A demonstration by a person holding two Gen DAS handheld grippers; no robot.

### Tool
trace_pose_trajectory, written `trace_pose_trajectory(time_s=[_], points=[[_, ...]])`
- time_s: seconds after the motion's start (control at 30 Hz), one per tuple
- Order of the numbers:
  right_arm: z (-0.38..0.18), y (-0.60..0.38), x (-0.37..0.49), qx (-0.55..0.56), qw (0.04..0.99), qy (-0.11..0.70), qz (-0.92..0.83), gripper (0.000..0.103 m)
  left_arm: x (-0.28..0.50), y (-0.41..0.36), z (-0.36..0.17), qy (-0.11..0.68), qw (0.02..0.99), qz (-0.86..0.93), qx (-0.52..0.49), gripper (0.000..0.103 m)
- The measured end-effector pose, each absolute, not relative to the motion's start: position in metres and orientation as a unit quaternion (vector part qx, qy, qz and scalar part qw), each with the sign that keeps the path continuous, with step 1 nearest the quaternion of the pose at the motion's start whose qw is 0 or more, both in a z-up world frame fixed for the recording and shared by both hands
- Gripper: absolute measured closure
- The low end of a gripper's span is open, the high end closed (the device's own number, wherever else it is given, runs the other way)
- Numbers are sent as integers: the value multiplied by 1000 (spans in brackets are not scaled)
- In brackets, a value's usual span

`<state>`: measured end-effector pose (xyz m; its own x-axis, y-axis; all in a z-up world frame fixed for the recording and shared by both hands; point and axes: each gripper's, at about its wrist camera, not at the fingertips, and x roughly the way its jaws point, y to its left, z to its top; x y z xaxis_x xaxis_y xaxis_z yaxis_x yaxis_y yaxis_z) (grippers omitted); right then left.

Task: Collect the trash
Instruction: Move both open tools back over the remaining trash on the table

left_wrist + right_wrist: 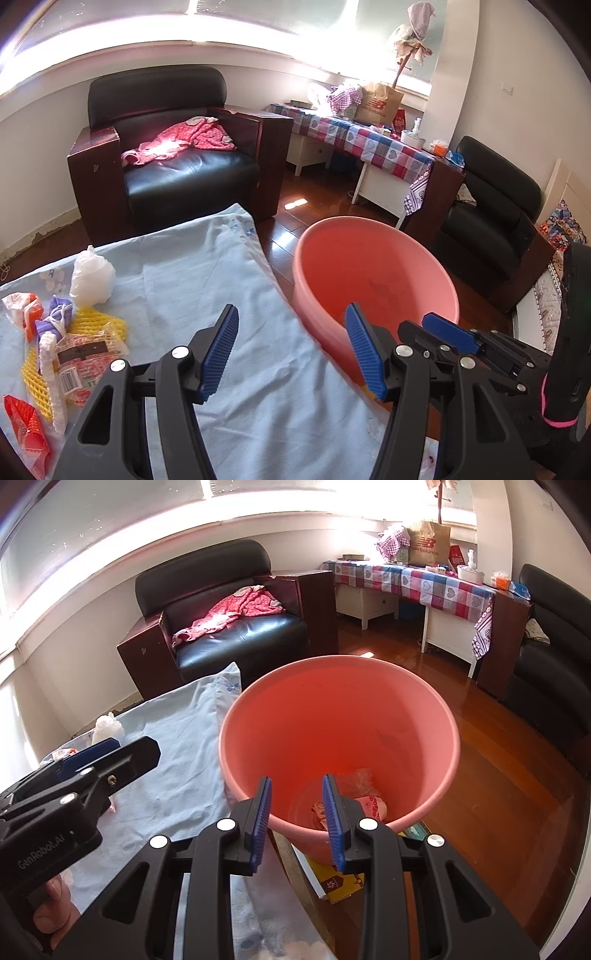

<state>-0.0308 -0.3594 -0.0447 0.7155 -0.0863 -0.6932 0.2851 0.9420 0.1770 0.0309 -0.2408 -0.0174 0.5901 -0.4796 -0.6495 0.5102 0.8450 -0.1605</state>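
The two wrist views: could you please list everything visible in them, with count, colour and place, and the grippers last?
Bucket: one, pink, beside the table; some wrappers lie at its bottom.
Cloth: one, light blue, covering the table.
Trash pile: several pieces, white, yellow, purple, orange and red, on the cloth's left part.
Armchair: one, black with brown wooden sides, behind the table; a pink garment lies on it.
Side table: one, white under a checked cover, by the window, cluttered; a brown paper bag stands on it.
Second armchair: one, black, far right.
Left gripper: black with blue pads, open, empty, above the cloth.
Right gripper: black with blue pads, open, empty, over the bucket's near rim.
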Motion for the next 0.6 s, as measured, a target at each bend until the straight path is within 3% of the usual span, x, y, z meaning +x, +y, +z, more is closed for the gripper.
trace_pose_trajectory(time_s=[0.6], points=[[-41, -283, -13, 108, 920, 376, -9, 74, 18, -120, -20, 365, 916, -166, 16, 43]])
